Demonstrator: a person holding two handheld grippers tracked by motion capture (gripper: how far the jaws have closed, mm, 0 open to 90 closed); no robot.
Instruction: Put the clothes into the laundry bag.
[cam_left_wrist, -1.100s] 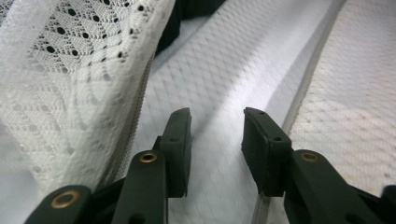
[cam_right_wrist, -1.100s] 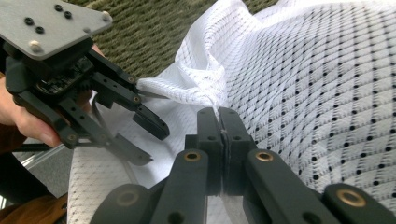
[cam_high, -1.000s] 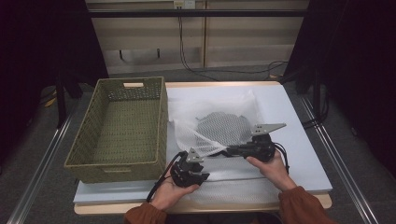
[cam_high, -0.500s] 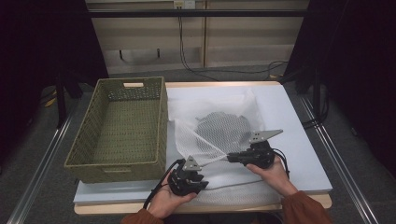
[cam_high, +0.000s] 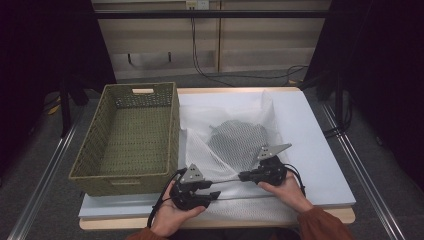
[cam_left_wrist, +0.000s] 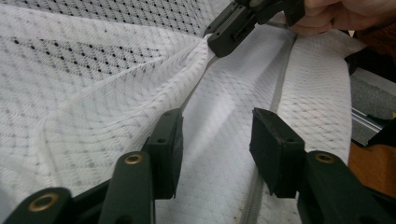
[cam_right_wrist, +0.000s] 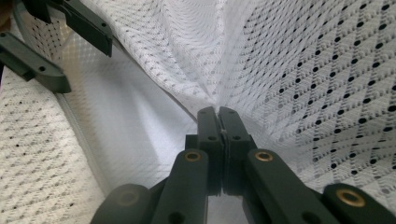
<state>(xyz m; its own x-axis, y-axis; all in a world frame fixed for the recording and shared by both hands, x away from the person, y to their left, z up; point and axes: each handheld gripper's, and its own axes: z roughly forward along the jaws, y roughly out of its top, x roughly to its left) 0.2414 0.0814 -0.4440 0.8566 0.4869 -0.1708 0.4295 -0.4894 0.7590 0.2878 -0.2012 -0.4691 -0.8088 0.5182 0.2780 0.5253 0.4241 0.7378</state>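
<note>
Left gripper (cam_high: 214, 195): black body, grey three-cornered plate on top, black cable looping off the back.
Right gripper (cam_high: 242, 176): same black build, grey plate standing up, cable curling behind.
Jaws: matte black, flat rectangular pads, small screw holes along the links.
Pivots: brass-coloured rings at the joints.
Sleeves (cam_high: 320, 225): rust-orange cuffs at both wrists.

White mesh laundry bag (cam_high: 235, 145) on my table.
It lies rumpled beside the basket, one fold pinched up, something dark inside.
</note>
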